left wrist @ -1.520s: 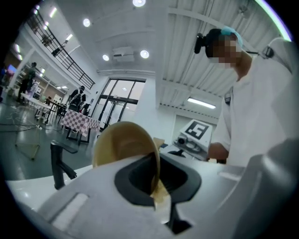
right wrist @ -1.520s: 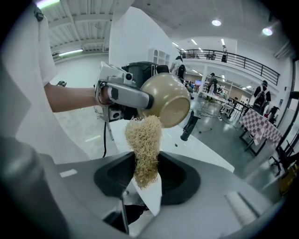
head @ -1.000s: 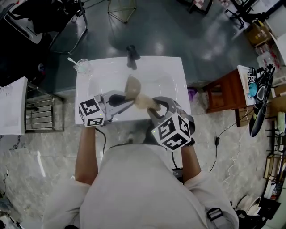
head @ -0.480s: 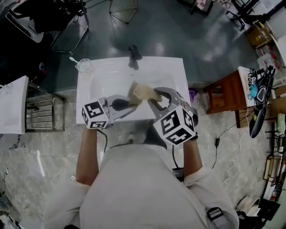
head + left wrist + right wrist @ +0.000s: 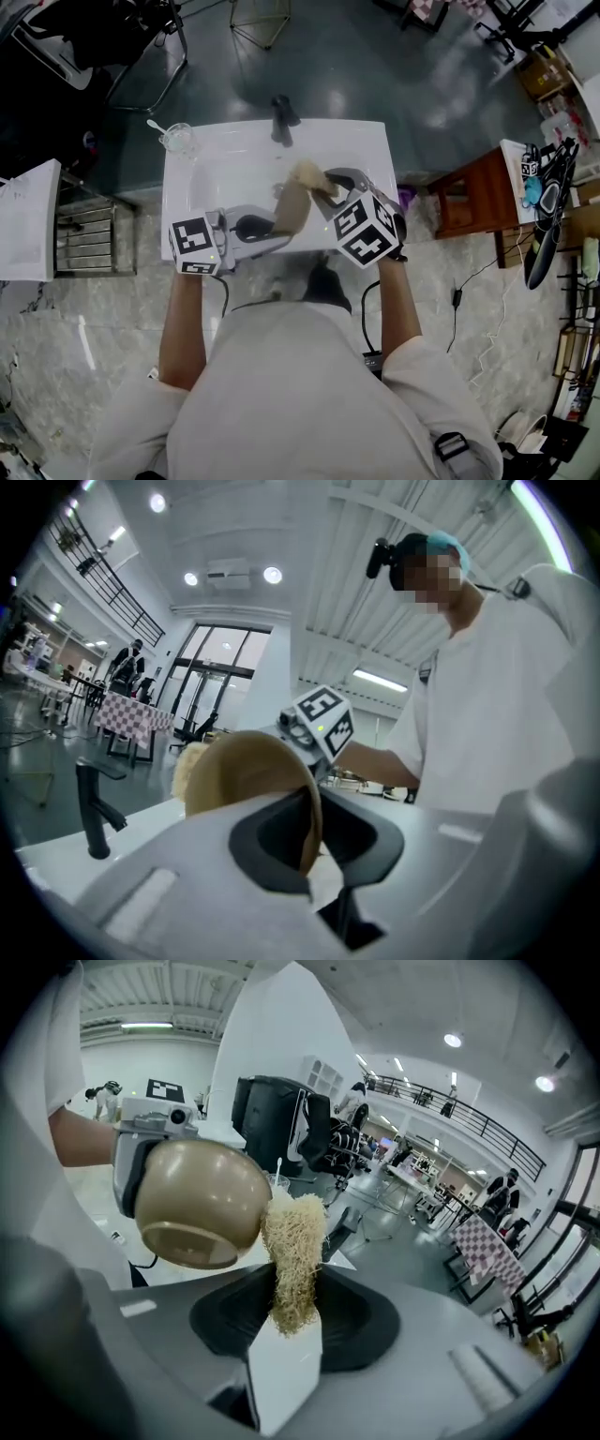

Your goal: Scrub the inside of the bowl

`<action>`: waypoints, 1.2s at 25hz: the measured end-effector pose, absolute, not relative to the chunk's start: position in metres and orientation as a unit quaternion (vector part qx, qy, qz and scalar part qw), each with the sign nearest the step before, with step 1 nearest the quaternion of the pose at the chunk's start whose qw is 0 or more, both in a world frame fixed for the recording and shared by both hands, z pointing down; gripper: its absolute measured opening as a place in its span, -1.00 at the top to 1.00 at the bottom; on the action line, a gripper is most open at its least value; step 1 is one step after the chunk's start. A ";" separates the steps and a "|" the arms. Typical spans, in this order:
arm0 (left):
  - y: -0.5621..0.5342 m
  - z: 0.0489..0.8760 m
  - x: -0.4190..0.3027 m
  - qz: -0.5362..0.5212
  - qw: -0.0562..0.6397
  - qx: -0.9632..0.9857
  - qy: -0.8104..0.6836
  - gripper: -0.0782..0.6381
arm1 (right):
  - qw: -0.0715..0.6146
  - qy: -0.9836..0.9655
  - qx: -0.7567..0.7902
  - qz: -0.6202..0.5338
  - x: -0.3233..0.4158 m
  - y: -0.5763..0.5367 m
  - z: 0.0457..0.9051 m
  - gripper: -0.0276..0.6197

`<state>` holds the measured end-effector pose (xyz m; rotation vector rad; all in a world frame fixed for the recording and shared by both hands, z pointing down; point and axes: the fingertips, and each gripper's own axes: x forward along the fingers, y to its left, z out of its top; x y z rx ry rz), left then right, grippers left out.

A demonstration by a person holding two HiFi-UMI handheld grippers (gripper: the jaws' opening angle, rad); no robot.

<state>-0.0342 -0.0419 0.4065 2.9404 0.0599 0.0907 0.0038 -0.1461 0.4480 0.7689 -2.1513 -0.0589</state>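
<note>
Over the white sink [image 5: 211,173] my left gripper [image 5: 281,223] is shut on the rim of a tan bowl [image 5: 292,208], held on edge. In the left gripper view the bowl [image 5: 239,771] rises from between the jaws, its rim pinched. My right gripper [image 5: 323,187] is shut on a pale fibrous scrubber [image 5: 307,172]; its jaws have just been closing slightly on it. In the right gripper view the scrubber [image 5: 292,1241] stands up from the jaws against the side of the bowl [image 5: 199,1202]. The bowl's inside is hidden in that view.
A black faucet [image 5: 279,117] stands at the sink's far edge. A glass with a spoon [image 5: 176,139] sits at the far left corner. A wooden table [image 5: 473,187] is to the right, a white cabinet [image 5: 28,220] to the left.
My right gripper has carried the scrubber away from the person, toward the faucet, past the bowl. The left gripper has shifted the bowl slightly right and nearer, now seen more edge-on.
</note>
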 end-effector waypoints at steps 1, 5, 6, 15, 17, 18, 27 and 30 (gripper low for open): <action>-0.039 0.404 -0.034 0.024 0.097 0.995 0.026 0.74 | 0.420 -0.856 0.301 -0.016 0.004 -0.145 0.455 0.49; -0.044 0.389 -0.031 -0.012 0.094 0.995 0.029 0.75 | 0.423 -0.863 0.274 0.024 0.003 -0.132 0.483 0.49; -0.047 0.387 -0.031 -0.018 0.094 0.995 0.026 0.75 | 0.423 -0.865 0.267 0.030 0.000 -0.126 0.489 0.49; -0.079 0.403 -0.039 -0.017 0.113 0.993 -0.018 0.75 | 0.419 -0.881 0.212 0.055 -0.021 -0.062 0.495 0.49; -0.083 0.412 -0.041 -0.003 0.117 0.993 -0.024 0.75 | 0.422 -0.880 0.209 0.051 -0.019 -0.055 0.487 0.49; -0.085 0.417 -0.042 0.005 0.118 0.993 -0.026 0.75 | 0.423 -0.880 0.211 0.048 -0.016 -0.053 0.482 0.49; -0.083 0.431 -0.053 0.004 0.142 0.990 -0.015 0.75 | 0.418 -0.880 0.224 0.019 -0.009 -0.061 0.442 0.49; -0.084 0.431 -0.058 0.014 0.134 0.991 -0.017 0.75 | 0.412 -0.881 0.231 0.012 -0.009 -0.070 0.431 0.49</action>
